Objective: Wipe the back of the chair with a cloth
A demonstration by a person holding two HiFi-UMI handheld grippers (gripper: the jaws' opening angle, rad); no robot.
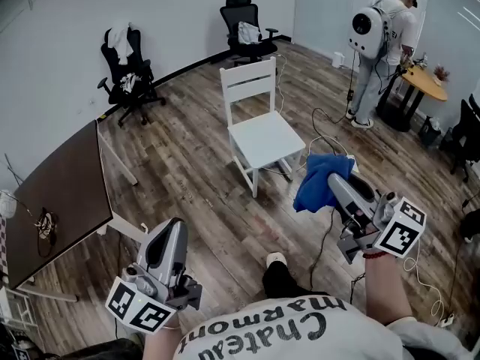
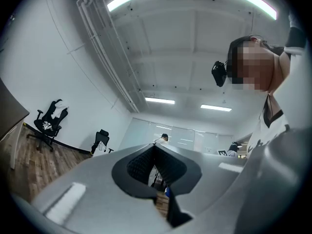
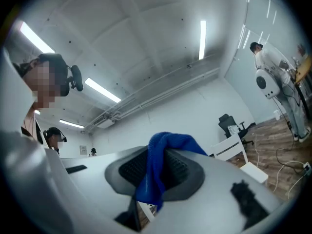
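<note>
I hold the blue cloth (image 1: 316, 184) pinched in the right gripper (image 1: 335, 180), right of centre in the head view. Its fingers are clamped on one fold and the rest hangs loose. The left gripper (image 1: 172, 229), lower left, has its fingers pressed together on nothing. The white chair (image 1: 259, 122) stands at upper centre, well apart from both, with its back (image 1: 249, 79) on the far side of the seat.

My worry is the thin bite. Dragging across the slats could pull the cloth free. The chair looks light, so a firm push on the back may slide or tip it, with nothing bracing it. The cable (image 1: 324, 136) near its legs could snag my step.
</note>
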